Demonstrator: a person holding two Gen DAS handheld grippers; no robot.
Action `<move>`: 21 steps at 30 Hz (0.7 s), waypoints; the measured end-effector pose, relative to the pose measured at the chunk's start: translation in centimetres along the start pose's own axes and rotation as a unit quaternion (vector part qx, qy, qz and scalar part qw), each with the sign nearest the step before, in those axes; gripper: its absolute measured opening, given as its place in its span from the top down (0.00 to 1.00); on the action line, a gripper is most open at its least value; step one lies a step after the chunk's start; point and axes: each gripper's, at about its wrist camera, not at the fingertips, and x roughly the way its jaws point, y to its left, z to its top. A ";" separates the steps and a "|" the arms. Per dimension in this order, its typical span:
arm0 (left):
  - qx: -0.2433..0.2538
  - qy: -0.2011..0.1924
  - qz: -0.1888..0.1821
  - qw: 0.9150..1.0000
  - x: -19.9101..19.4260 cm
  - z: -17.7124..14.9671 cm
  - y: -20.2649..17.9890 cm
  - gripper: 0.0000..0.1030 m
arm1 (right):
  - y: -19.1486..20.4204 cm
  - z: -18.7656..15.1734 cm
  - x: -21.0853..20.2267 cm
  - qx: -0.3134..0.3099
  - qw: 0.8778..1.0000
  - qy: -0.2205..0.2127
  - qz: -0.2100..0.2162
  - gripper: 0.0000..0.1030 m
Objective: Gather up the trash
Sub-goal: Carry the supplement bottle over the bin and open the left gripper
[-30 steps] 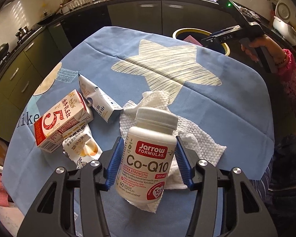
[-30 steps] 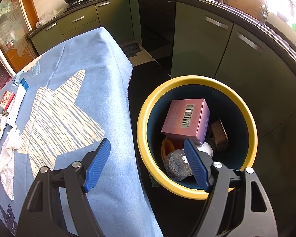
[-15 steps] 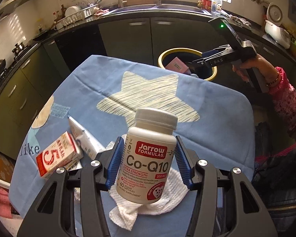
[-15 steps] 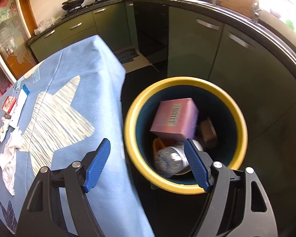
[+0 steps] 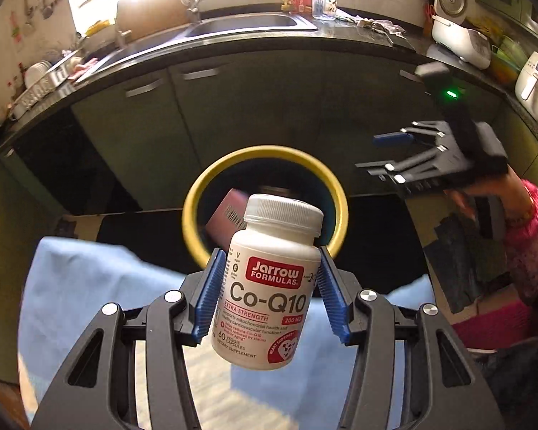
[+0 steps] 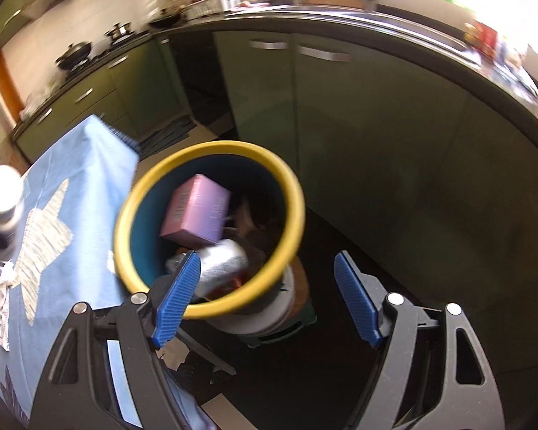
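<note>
While the left gripper clamps its 2 blue pads against the sides of 1 white supplement bottle, that bottle hangs in the air above the far edge of the blue tablecloth, upright with a slight tilt, its white cap toward the bin. Its label reads Jarrow Formulas Co-Q10. From the left wrist view the bottle overlaps the near rim of 1 yellow-rimmed bin, which stands on the floor just beyond the far edge of the table, in front of the dark green cabinets.

The right gripper has its 2 blue pads spread wide with nothing between them; it hovers beside the bin, on the side away from the table, and is gripped by a hand with a pink sleeve.

Inside the bin, 1 pink box leans against the wall on the table side, 1 silvery crumpled item lies below it, and some darker brownish rubbish sits behind, too blurred to count or name.

On the tablecloth, which carries 1 pale star pattern, 1 crumpled white paper towel lies toward its near left corner in the right wrist view. The bottle's cap shows there too, at the left edge of the cloth.
</note>
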 end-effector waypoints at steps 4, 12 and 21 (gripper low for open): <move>-0.002 0.017 -0.019 1.000 5.5 3.6 -0.2 0.50 | -2.2 -0.8 0.1 0.016 1.000 0.007 -0.005 0.29; -0.048 0.009 0.005 0.999 6.1 3.8 1.1 0.31 | -2.6 -1.2 0.4 0.015 1.000 0.013 0.001 0.29; -0.124 -0.085 0.074 0.986 -7.2 -5.3 2.5 0.24 | 1.6 -0.7 1.4 -0.019 0.999 0.024 0.017 0.29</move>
